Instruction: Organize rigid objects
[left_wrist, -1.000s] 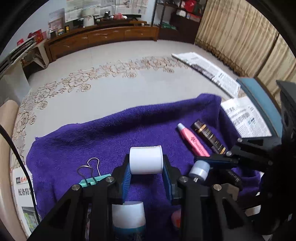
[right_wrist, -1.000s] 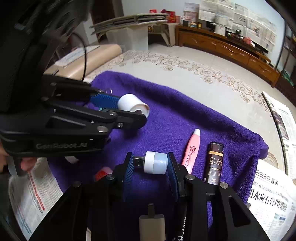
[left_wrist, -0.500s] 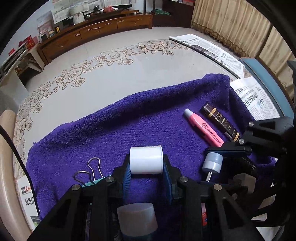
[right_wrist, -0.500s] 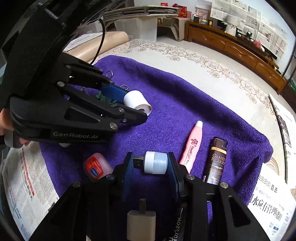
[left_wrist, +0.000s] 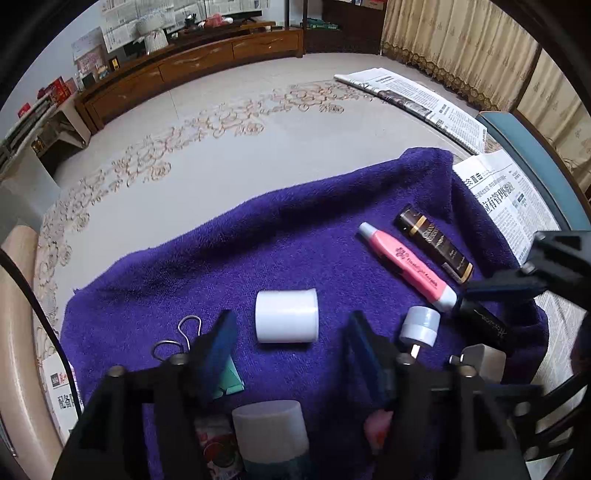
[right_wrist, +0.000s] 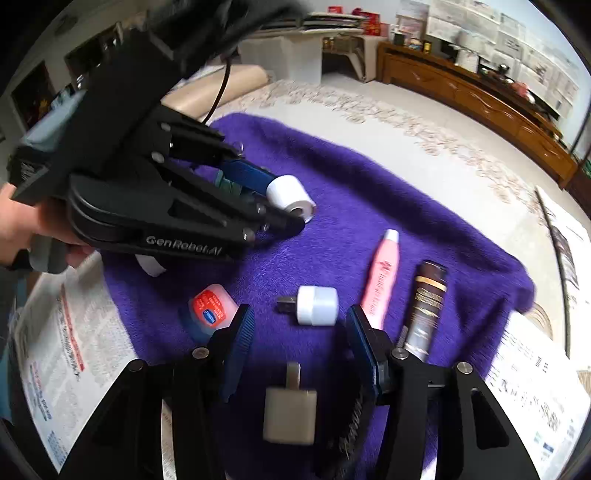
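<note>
White cap (left_wrist: 286, 316) and small plug (right_wrist: 317, 305) down mid-frame on purple towel (left_wrist: 295, 236), both claws apart; several bottom-frame items unsorted.

The left gripper (left_wrist: 288, 350) has its fingers (left_wrist: 221, 343) spread wide apart and grips nothing. The right gripper (right_wrist: 299, 343) is likewise parted, its blue-padded fingers (right_wrist: 240, 343) well separated with nothing clamped between them. In the right wrist view the left gripper (right_wrist: 284, 210) reaches in from the left, low and nearly level, with the person's bare hand (right_wrist: 26, 221) wrapped around its handle.
</note>
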